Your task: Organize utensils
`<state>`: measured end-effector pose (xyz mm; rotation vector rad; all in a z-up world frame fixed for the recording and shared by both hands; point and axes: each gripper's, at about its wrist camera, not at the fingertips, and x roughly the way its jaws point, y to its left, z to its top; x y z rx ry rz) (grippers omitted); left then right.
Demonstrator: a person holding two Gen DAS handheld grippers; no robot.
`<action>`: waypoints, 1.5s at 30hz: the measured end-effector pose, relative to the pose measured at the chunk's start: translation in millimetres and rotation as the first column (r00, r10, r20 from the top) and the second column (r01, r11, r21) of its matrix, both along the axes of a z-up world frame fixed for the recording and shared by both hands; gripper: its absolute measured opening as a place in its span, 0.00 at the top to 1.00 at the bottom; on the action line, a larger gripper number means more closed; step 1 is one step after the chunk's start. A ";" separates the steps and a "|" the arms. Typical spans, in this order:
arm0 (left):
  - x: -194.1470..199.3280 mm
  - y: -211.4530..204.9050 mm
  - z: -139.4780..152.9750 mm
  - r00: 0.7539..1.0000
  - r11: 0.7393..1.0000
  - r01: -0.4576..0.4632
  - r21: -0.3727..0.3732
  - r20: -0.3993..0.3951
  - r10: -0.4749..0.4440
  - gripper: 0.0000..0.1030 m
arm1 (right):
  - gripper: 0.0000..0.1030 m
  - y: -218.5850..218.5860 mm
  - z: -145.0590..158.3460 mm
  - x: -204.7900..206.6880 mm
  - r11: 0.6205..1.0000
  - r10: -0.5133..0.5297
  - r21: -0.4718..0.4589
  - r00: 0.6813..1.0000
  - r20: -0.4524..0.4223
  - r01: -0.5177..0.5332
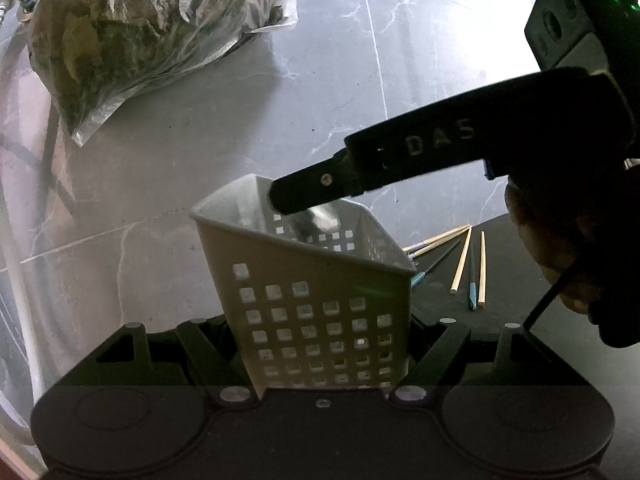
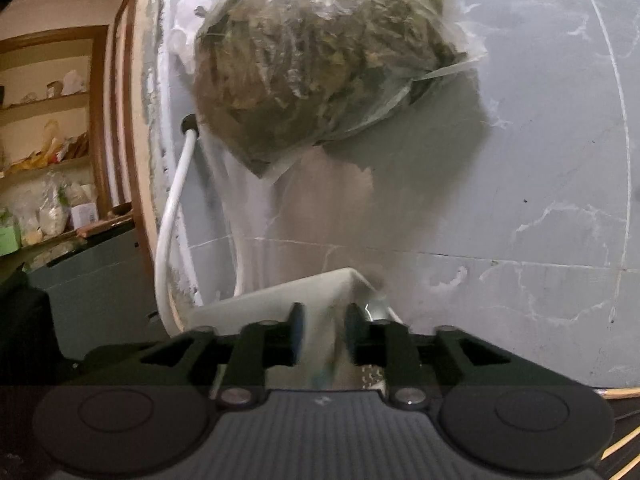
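Daylight seems to come from the right, though its source is out of frame. Both fisheye views bend straight tile lines near the edges and go black in the corners. In the left wrist view the right gripper [image 1: 280, 196] is a backlit silhouette over the basket [image 1: 320, 292], which is sharp. The bag [image 2: 320, 56] casts a soft shadow down the wall [image 2: 540, 160]. The right wrist view is softer, with motion smear between its fingers [image 2: 296, 336].

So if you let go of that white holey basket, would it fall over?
Probably. The white basket is tall, narrow and already leaning, pinched low down by the left gripper, so it looks tippy. Its thin plastic walls full of square holes suggest it is light. A spoon seems to lie inside, which might add a little weight.
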<state>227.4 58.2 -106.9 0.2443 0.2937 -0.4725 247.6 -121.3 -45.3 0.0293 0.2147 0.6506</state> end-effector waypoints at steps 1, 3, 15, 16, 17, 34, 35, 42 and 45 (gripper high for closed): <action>0.4 -1.4 0.3 1.000 1.000 0.002 0.000 -0.002 -0.002 0.24 | 0.64 0.8 0.3 -0.6 1.000 0.009 -0.008 1.000 0.000 -0.009; -0.4 -2.3 -0.1 1.000 1.000 0.003 0.002 -0.001 -0.003 0.24 | 0.64 1.3 1.6 -1.8 1.000 0.015 -0.008 1.000 -0.005 -0.015; -0.2 -3.0 1.2 1.000 1.000 0.002 0.003 -0.004 -0.002 0.24 | 0.07 -78.9 -11.0 28.3 0.955 -0.278 0.061 0.947 -0.161 0.290; 0.1 -3.2 1.4 1.000 1.000 0.001 0.004 -0.005 -0.001 0.24 | 0.05 -84.6 -17.0 37.9 0.951 -0.289 0.051 0.936 -0.199 0.305; -0.1 -3.2 1.9 1.000 1.000 0.001 0.004 -0.006 -0.001 0.24 | 0.05 -90.6 -24.2 48.3 0.951 -0.285 0.051 0.928 -0.242 0.305; 3.4 -8.7 4.1 1.000 1.000 -0.019 0.008 -0.015 0.019 0.24 | 0.01 -120.8 -96.2 132.8 0.894 -0.114 0.294 0.806 -0.581 0.339; 3.3 -8.6 4.1 1.000 1.000 -0.019 0.009 -0.015 0.019 0.24 | 0.00 -120.3 -98.0 134.7 0.888 -0.110 0.306 0.805 -0.583 0.343; 4.4 -8.0 3.8 1.000 1.000 -0.024 0.009 -0.015 0.024 0.24 | 0.00 -113.9 -97.4 145.8 0.859 -0.113 0.337 0.785 -0.609 0.385; 3.7 -8.6 3.3 1.000 1.000 -0.025 0.008 -0.013 0.025 0.24 | 0.01 -109.4 -97.7 152.9 0.852 -0.121 0.332 0.771 -0.626 0.404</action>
